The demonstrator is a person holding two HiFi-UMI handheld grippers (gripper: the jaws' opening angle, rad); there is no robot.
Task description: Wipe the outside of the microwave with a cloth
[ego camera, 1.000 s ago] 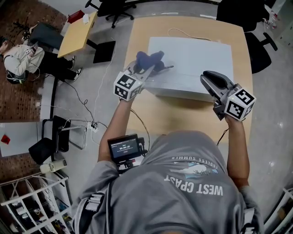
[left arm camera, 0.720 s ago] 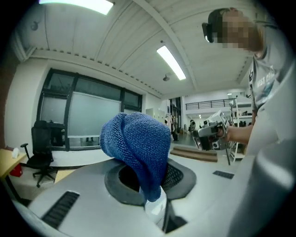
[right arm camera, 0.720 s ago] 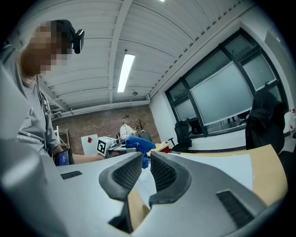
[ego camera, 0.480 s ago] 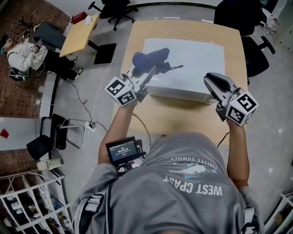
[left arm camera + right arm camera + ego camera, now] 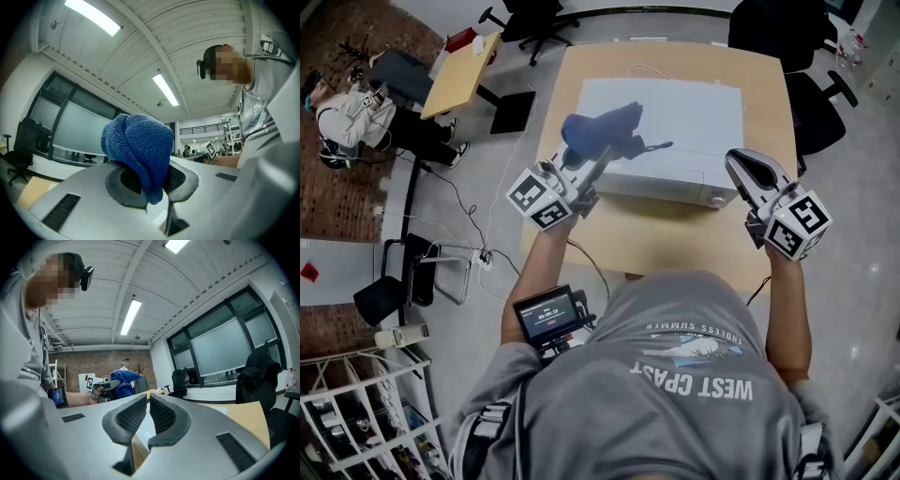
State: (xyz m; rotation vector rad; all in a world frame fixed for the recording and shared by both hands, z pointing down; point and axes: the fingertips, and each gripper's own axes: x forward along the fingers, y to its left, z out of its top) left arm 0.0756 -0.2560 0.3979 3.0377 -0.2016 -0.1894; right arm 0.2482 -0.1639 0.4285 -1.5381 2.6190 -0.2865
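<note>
The white microwave point(image 5: 675, 122) stands on a wooden table point(image 5: 675, 239). A bunched blue cloth point(image 5: 598, 129) hangs over the microwave's front left corner, and my left gripper point(image 5: 619, 146) is shut on it. In the left gripper view the cloth point(image 5: 138, 150) bulges up out of the jaws of that gripper point(image 5: 152, 180), clear of any surface. My right gripper point(image 5: 741, 161) is held level just off the microwave's front right corner. Its jaws are closing and stand almost together point(image 5: 149, 416) with nothing between them. The right gripper view also shows the cloth point(image 5: 123, 380) across the microwave.
A thin cord point(image 5: 661, 70) lies on the microwave's top. Black office chairs point(image 5: 769, 23) stand behind the table. To the left are a small wooden table point(image 5: 464, 70), a seated person point(image 5: 352, 112) and floor cables point(image 5: 478, 216). A small screen point(image 5: 548, 314) hangs at the holder's waist.
The left gripper lifted the cloth off the microwave's front left top and swung it up. The right gripper shifted right, off the front right corner, and its jaws drew together.
</note>
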